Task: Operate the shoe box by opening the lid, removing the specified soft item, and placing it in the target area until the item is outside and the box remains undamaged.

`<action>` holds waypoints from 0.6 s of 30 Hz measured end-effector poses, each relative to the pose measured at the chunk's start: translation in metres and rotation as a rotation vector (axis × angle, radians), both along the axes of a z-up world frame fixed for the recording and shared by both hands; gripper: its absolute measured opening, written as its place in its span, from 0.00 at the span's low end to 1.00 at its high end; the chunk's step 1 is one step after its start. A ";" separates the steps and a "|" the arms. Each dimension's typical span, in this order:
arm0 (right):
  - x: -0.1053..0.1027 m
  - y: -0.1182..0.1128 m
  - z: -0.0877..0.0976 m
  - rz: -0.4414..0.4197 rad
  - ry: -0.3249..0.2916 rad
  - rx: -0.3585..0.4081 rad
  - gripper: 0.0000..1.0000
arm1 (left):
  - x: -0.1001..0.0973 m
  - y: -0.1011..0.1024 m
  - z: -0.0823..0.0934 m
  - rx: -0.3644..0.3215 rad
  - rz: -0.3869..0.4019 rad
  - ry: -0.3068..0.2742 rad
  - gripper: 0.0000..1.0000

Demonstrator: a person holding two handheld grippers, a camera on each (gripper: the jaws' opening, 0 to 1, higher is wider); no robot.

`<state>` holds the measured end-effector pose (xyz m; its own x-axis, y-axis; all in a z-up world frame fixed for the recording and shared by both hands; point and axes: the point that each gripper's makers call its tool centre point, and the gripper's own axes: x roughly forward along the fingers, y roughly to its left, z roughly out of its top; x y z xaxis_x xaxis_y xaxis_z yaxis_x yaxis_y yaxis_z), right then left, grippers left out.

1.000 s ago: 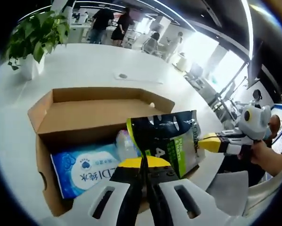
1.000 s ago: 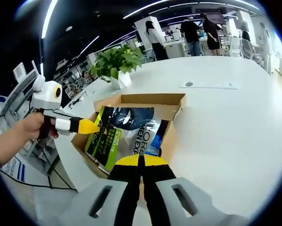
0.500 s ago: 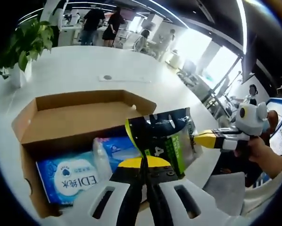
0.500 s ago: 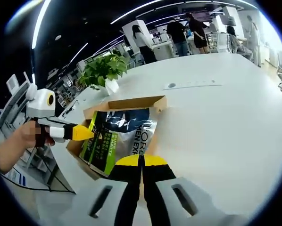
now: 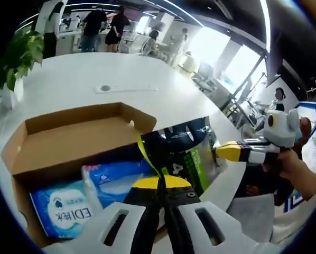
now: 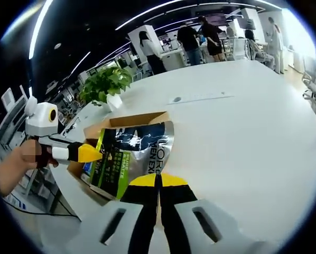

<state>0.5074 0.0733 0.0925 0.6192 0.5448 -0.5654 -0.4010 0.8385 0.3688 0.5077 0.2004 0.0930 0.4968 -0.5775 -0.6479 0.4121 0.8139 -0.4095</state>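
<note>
Both hand-held grippers, left point(image 5: 160, 182) and right point(image 6: 158, 180), pinch the soft bag point(image 6: 129, 156), now lifted higher from the open box point(image 5: 68, 129) at nine o'clock, nearly out.

Matt brown cardboard box point(image 5: 68, 132), glossy foil pouch point(image 6: 131, 153), shiny plastic-wrapped tissue pack point(image 5: 63, 203), smooth white tabletop point(image 6: 242, 137).

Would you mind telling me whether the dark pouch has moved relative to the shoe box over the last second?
Yes. The dark pouch has shifted sideways off the shoe box toward open table, now hiding most of it in the right gripper view.
</note>
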 end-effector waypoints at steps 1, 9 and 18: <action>0.001 -0.003 0.000 -0.005 0.000 -0.001 0.00 | 0.001 -0.002 0.000 -0.001 0.000 0.000 0.00; 0.008 -0.020 0.000 -0.038 0.004 -0.008 0.00 | 0.008 -0.021 0.000 -0.001 -0.015 -0.002 0.00; 0.014 -0.041 -0.006 -0.071 0.016 -0.019 0.00 | 0.016 -0.042 -0.006 0.003 -0.044 0.011 0.00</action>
<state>0.5212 0.0322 0.0864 0.6466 0.4893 -0.5852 -0.3345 0.8714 0.3589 0.5234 0.1585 0.0867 0.4637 -0.5970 -0.6546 0.4435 0.7960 -0.4119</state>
